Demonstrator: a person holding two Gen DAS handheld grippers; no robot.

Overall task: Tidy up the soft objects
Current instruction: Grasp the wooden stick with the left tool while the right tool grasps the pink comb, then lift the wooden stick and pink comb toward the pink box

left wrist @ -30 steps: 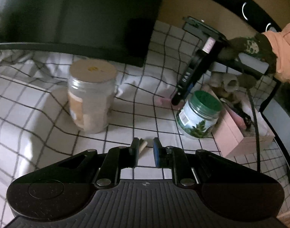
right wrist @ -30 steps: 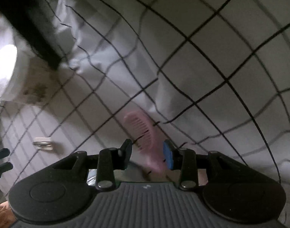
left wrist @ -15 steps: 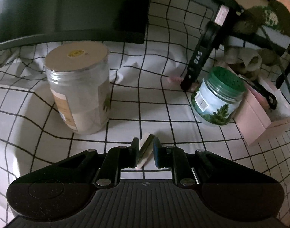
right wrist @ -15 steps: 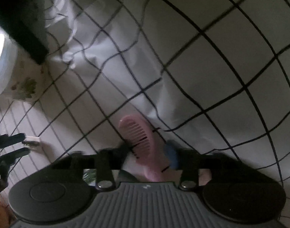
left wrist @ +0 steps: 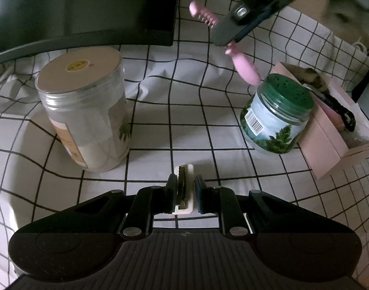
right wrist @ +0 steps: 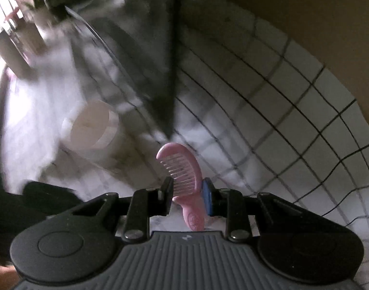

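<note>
My right gripper (right wrist: 187,193) is shut on a pink comb (right wrist: 184,169), which hangs above the checked cloth. The left wrist view shows the same comb (left wrist: 244,66) in the air at the upper right, clamped by the right gripper (left wrist: 229,33). My left gripper (left wrist: 185,191) is shut on a small cream clip with a dark inner strip (left wrist: 183,176), low over the cloth near the front.
A tall clear jar with a tan lid (left wrist: 84,106) stands at left, a green-lidded jar (left wrist: 278,116) at right. Beside it a pink box (left wrist: 329,145) holds dark items. A black monitor (left wrist: 83,7) sits behind. The checked cloth (left wrist: 184,111) is wrinkled.
The right gripper closed on the pink comb and lifted it off the cloth. The left gripper drifted slightly forward and down, keeping the cream clip.
</note>
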